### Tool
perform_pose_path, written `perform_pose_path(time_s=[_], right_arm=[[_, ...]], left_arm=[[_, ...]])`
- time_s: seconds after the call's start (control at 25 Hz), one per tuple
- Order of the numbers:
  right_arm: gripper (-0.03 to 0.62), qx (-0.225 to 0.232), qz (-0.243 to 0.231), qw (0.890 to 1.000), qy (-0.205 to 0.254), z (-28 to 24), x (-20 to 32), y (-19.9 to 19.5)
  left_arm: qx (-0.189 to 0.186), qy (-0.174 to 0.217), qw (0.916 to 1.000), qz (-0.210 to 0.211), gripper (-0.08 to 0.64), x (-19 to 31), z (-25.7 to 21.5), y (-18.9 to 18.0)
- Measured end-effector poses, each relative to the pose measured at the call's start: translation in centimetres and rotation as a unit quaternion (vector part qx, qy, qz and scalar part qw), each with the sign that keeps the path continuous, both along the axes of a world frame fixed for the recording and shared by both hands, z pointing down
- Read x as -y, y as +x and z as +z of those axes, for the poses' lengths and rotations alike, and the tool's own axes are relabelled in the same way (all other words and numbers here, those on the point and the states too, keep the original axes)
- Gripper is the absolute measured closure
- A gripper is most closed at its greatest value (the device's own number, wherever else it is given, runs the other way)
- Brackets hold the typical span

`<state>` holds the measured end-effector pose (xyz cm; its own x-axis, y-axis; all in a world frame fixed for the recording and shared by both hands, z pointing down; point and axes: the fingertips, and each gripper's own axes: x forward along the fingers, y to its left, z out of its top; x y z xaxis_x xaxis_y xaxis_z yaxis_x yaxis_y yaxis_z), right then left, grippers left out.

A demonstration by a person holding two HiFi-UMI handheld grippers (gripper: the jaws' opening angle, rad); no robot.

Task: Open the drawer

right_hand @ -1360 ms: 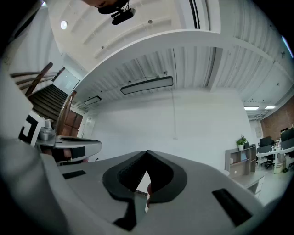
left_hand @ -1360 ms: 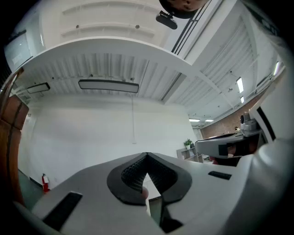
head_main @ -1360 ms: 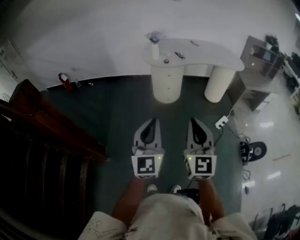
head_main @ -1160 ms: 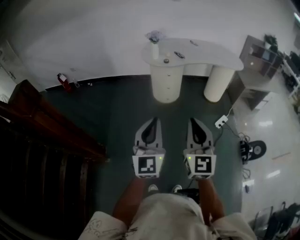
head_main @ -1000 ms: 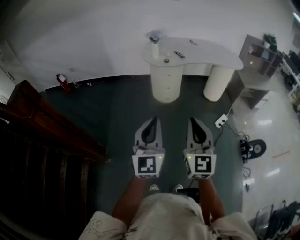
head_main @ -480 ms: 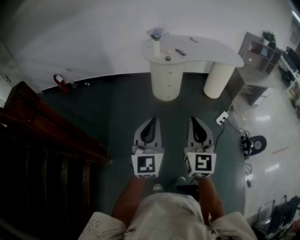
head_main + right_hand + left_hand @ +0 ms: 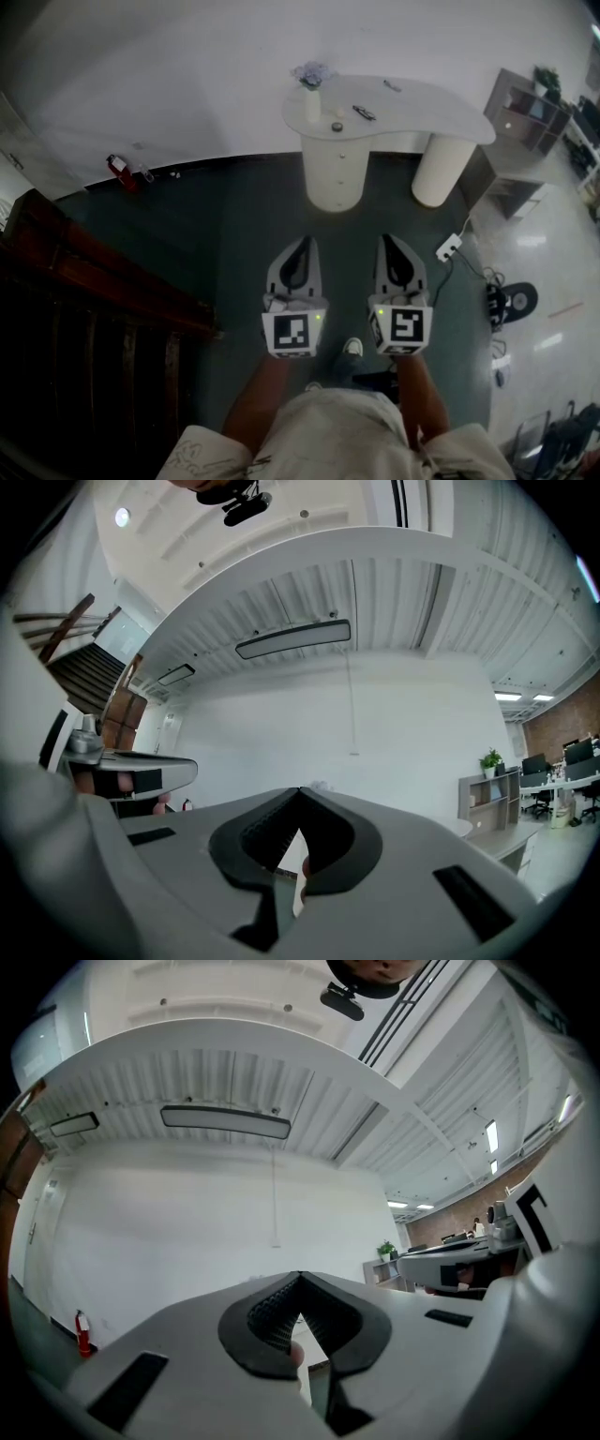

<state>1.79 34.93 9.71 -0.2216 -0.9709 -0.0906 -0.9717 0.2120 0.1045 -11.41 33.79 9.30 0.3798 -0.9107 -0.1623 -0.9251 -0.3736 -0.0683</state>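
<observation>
The drawer sits in the round white pedestal under the left end of the table. Its curved front is flush with the pedestal, shut, with one small knob at mid-front. I can't make out the seams between fronts from here.

The white table has a kidney-shaped top. At its left edge stands a pale vase with flowers, with a small dark item near the front edge just beside it. A dark oblong thing lies further right, and a second plain round leg carries the right end.

A dark wooden staircase fills the left of the room, and a red fire extinguisher stands at the foot of the white wall. My left gripper and right gripper are side by side over the dark green floor, well short of the pedestal. Each one's jaws are pressed together with nothing between them. To the right, a white power strip lies on the floor, and a grey shelf unit stands past the table.
</observation>
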Motion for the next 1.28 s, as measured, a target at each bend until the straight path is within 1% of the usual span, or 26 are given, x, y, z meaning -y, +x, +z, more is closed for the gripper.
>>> perform_pose_path(time_s=[0.24, 0.44, 0.6, 0.72, 0.88, 1.04, 1.16, 1.28], right_arm=[[0.588, 0.000, -0.008, 1.000, 0.001, -0.1, 5.9, 3.5], [0.588, 0.004, -0.027, 1.000, -0.009, 0.1, 10.3, 6.2], [0.588, 0.003, -0.041, 0.999, -0.005, 0.0, 13.0, 6.9], [0.588, 0.000, -0.049, 0.999, -0.004, 0.0, 14.7, 6.8], [0.588, 0.006, -0.048, 0.999, -0.019, 1.1, 16.9, 7.5], [0.588, 0.002, -0.042, 0.999, -0.028, 2.4, 19.9, 7.1], [0.588, -0.005, -0.041, 0.999, -0.029, 2.7, 22.8, 6.2], [0.588, -0.007, -0.036, 0.999, -0.026, 3.0, 26.2, 5.2]], left_arm=[[-0.004, 0.002, 1.0000, -0.007, 0.558, 5.9, -0.4, 3.6], [-0.005, -0.003, 0.9998, -0.017, 0.558, 10.3, -0.4, 7.0], [0.010, -0.006, 0.9996, -0.026, 0.558, 13.2, 0.3, 8.9], [0.008, -0.010, 0.9995, -0.030, 0.558, 14.9, 0.5, 9.4], [0.005, -0.013, 0.9994, -0.032, 0.558, 16.9, 1.0, 9.8], [0.003, -0.017, 0.9994, -0.029, 0.558, 19.8, 1.8, 9.0], [-0.004, -0.010, 0.9996, -0.025, 0.558, 22.6, 2.0, 8.3], [0.005, -0.004, 0.9998, -0.021, 0.558, 26.0, 2.4, 7.4]])
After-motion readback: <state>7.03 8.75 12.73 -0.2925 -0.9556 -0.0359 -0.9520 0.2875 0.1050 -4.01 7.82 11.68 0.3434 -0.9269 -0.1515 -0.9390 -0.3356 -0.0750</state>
